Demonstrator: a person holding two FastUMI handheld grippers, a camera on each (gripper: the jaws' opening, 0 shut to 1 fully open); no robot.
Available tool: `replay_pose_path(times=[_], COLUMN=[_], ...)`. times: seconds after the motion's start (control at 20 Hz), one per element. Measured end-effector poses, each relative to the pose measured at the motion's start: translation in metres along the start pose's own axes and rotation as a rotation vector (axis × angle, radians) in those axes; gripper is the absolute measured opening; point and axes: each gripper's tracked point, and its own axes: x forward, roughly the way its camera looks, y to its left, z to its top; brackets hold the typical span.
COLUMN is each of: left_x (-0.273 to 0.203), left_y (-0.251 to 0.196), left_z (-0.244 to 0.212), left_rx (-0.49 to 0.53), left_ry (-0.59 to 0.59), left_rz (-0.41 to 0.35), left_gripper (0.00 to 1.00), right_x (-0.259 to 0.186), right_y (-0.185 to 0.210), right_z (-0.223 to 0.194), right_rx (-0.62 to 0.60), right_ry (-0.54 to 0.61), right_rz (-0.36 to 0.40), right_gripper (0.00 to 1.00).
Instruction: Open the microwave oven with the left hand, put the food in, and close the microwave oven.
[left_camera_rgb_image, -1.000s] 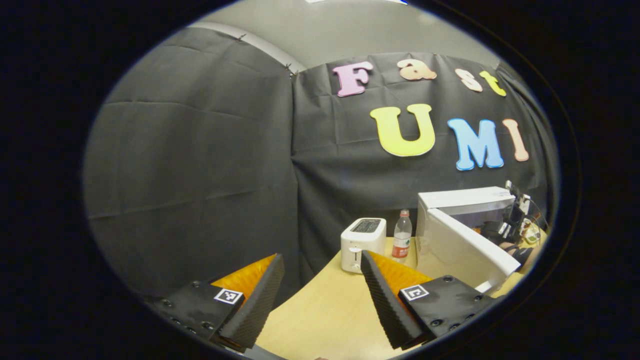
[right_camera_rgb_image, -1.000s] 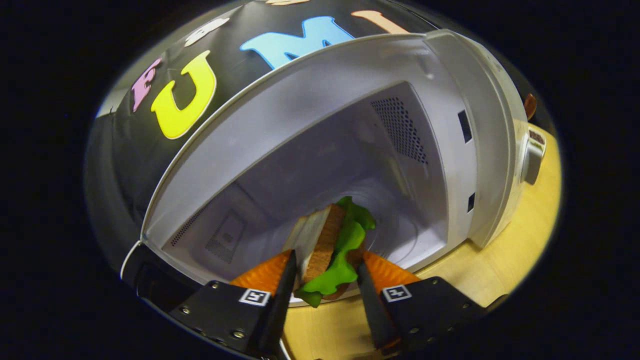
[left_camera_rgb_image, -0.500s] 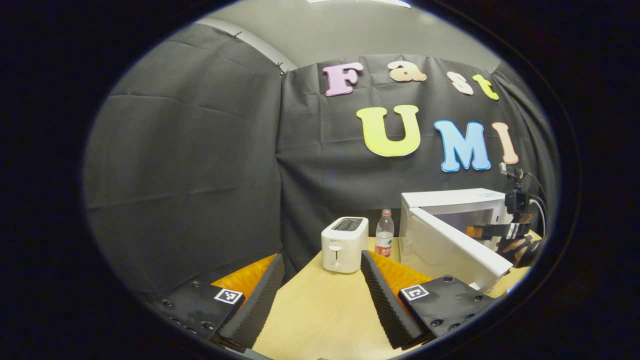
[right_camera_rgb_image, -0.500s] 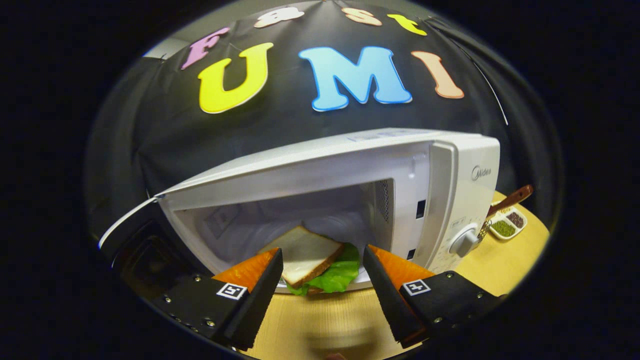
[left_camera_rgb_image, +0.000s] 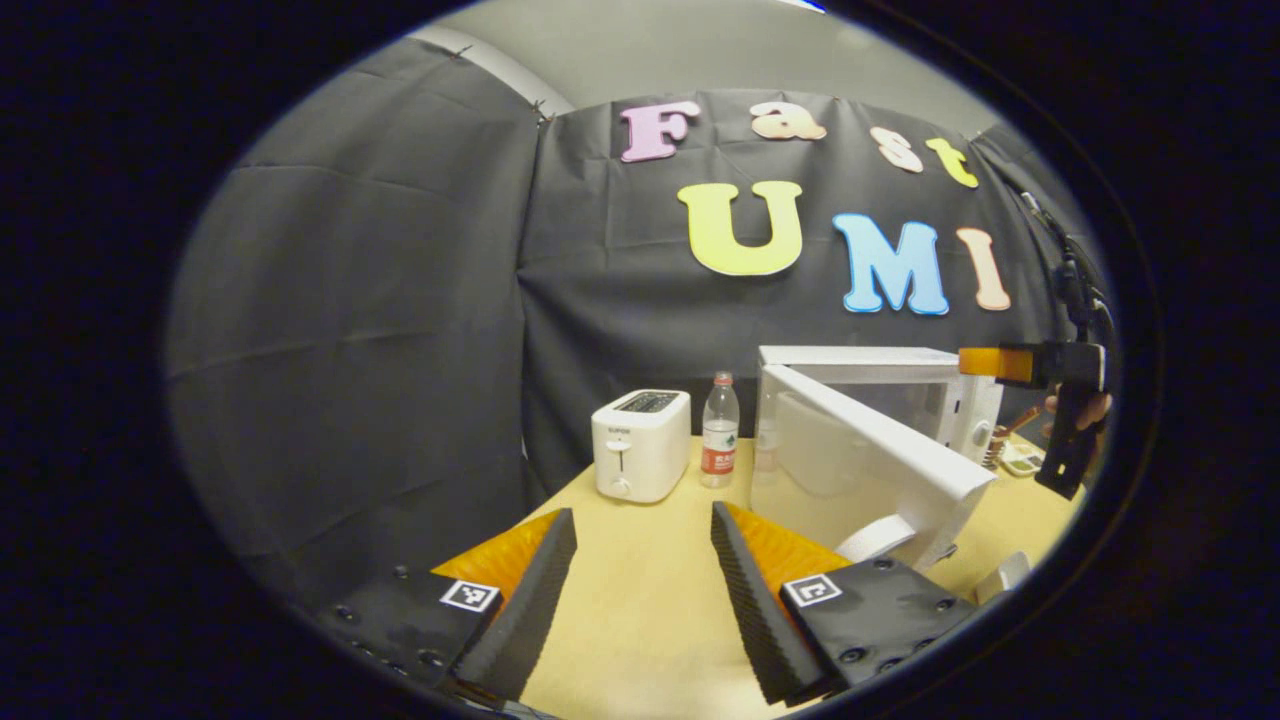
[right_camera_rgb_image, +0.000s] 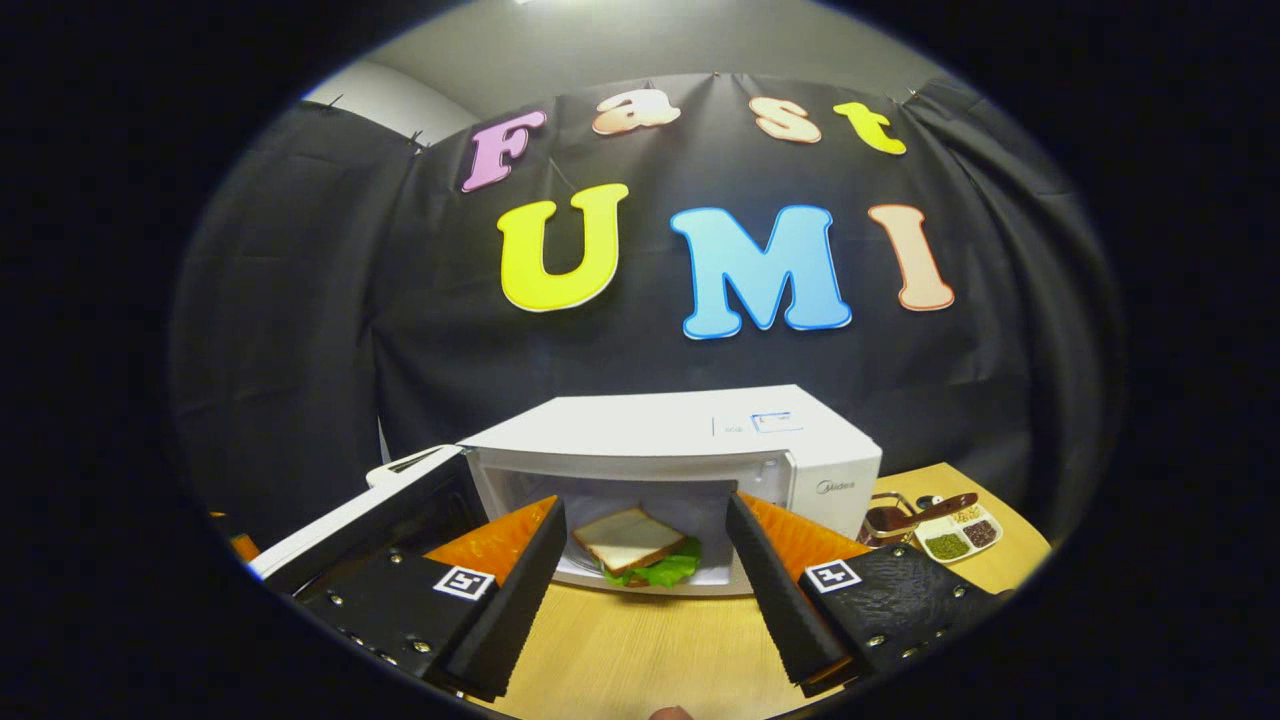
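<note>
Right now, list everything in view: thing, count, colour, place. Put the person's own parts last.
microwave oven: 1, white, back of the table, door swung open.
sandwich: 1, white bread with green lettuce, inside the oven cavity.
toaster: 1, white, on the table left of the bottle.
bottle: 1, clear with a red label, between toaster and oven.
condiment tray: 1, white, divided, on the table right of the oven.
table: 1, light wood.
left gripper: 1, open, above the table.
right gripper: 1, open, in front of the oven.
hand: 1, holding the right gripper.
</note>
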Motion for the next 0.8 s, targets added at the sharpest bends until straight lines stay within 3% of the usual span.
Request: replay_pose_path(times=[0.3, 0.4, 0.5, 0.8], left_x=[-0.011, -0.014, -0.017, -0.023], left_y=[-0.03, -0.035, -0.04, -0.083], left_z=[-0.022, -0.026, -0.027, -0.03], left_rx=[0.015, 0.029, 0.037, 0.062], left_ry=[0.037, 0.048, 0.045, 0.059], left_rz=[-0.044, -0.038, -0.04, -0.122], left_gripper=[0.28, 0.28, 0.05, 0.07], right_x=[-0.043, -0.054, -0.064, -0.087], right_y=[-0.012, -0.016, -0.02, -0.039], right_z=[0.033, 0.038, 0.044, 0.054], right_rx=[-0.011, -0.017, -0.013, -0.027], right_ry=[-0.027, -0.034, -0.045, -0.058], right_rz=[0.033, 0.036, 0.038, 0.032], right_gripper=[0.97, 0.97, 0.97, 0.96])
